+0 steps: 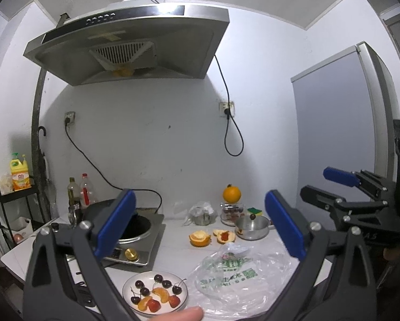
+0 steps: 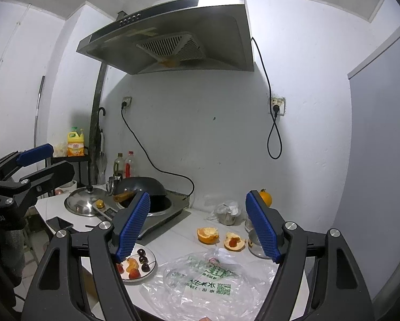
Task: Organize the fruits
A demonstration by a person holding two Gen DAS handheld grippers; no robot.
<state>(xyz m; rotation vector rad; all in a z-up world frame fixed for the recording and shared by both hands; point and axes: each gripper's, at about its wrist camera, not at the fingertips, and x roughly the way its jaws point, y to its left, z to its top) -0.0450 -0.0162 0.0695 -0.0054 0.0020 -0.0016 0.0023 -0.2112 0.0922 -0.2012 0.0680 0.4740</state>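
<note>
a steel range hood (image 1: 130, 45) is hanging over the far left of the white counter (image 1: 178, 251), and a grey fridge (image 1: 342, 123) is standing at the far right. below the hood an induction cooker (image 1: 143, 243) is sitting with a dark wok (image 2: 141, 186) tilted on it, and a steel lid (image 2: 83, 200) is lying to its left. a crumpled clear plastic bag (image 1: 240, 275) with green print is spreading over the near right of the counter.

the left gripper (image 1: 200, 224) is hovering above the near edge with its blue pads wide apart and nothing between them; the right gripper (image 2: 197, 227) is doing the same, jaws spread and empty (each one is showing at the edge of the other's view).

a white plate (image 1: 155, 293) is sitting at the near edge, just left of the bag, carrying dark cherries (image 1: 145, 291), orange segments (image 1: 161, 294) and small red pieces (image 1: 153, 305). farther back, near the middle, two orange peel halves (image 1: 200, 238) are lying side by side, the right one cupping something red. a small steel pot (image 1: 252, 227) is standing just right of them, and a whole orange (image 1: 231, 194) is perching on a jar by the far wall. a yellow detergent bottle (image 1: 20, 172) is resting on a black rack at far left.
</note>
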